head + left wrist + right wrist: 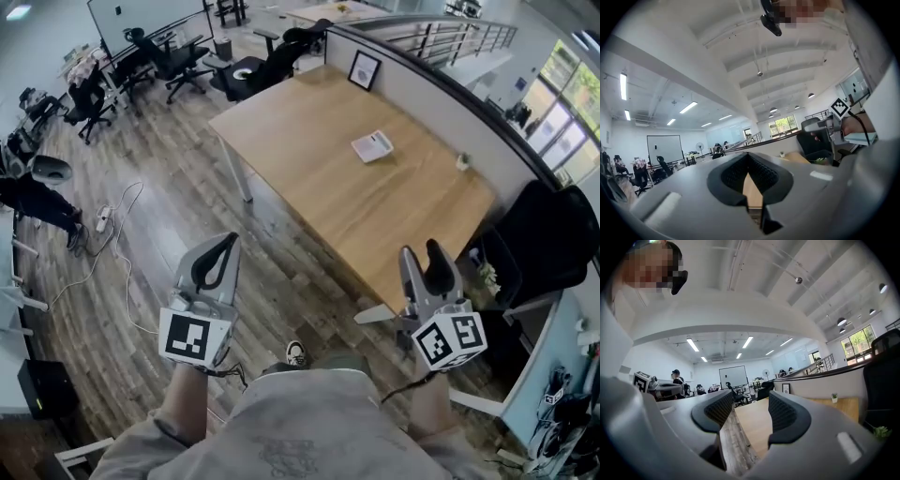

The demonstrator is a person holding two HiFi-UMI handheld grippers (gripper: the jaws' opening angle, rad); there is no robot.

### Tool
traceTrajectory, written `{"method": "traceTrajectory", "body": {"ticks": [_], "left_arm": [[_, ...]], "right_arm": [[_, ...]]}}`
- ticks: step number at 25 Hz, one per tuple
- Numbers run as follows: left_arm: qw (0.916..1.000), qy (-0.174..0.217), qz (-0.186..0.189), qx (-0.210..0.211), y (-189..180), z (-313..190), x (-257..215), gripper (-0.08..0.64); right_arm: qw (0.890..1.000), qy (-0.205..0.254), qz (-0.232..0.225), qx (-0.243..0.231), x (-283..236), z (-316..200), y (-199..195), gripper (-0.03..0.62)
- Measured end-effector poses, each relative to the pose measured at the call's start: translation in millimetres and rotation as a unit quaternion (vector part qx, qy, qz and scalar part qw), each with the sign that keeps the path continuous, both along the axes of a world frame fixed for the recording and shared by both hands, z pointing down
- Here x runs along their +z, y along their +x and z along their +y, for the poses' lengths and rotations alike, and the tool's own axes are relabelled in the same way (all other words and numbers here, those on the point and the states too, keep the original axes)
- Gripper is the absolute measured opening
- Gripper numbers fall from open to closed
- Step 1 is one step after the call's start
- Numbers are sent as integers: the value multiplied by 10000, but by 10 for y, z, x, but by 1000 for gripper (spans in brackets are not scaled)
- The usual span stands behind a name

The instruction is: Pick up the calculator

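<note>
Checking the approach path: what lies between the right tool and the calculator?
Only bare light wooden tabletop, seen in the head view, between the right tool and the white rectangular calculator.

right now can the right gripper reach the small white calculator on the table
Probably not: the right gripper hangs by the near corner of the light wooden table, and the small white calculator lies far across it. Nothing stands between and the jaws are apart, so stepping closer should do.
</note>
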State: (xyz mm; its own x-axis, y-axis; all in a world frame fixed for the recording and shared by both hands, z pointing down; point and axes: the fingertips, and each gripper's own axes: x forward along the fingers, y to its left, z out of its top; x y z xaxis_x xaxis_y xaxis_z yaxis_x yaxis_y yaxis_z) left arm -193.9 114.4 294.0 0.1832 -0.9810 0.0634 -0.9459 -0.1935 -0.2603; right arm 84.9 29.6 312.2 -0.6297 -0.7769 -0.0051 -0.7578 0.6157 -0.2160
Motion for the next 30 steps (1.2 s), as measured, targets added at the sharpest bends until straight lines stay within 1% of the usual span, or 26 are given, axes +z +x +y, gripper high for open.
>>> {"method": "traceTrajectory", "body": {"ticks": [4, 10, 14, 20, 24, 28, 30], "left_arm": [[9998, -7, 64, 211, -140, -381, 9, 2], [9981, -186, 240, 528, -193, -1040, 151, 2], [9974, -260, 147, 654, -271, -1553, 239, 2], [9959, -415, 81, 804, -306, -2490, 291, 2], [9937, -566, 26, 969, -247, -3120, 357, 2], [9911, -497, -147, 1225, -182, -3740, 463, 2], [9898, -609, -217, 1274, -156, -3997, 543, 2]], "right_arm": [[9997, -94, 41, 200, 58, -301, -106, 225], [9984, -305, 90, 467, 230, -789, -147, 225], [9972, -449, 27, 599, 368, -1220, -178, 225], [9950, -729, -11, 679, 581, -2092, -212, 225], [9922, -1015, -52, 718, 750, -2696, -198, 225], [9894, -1294, -91, 656, 980, -3352, -170, 225], [9881, -1412, -42, 607, 1111, -3653, -173, 225]]}}
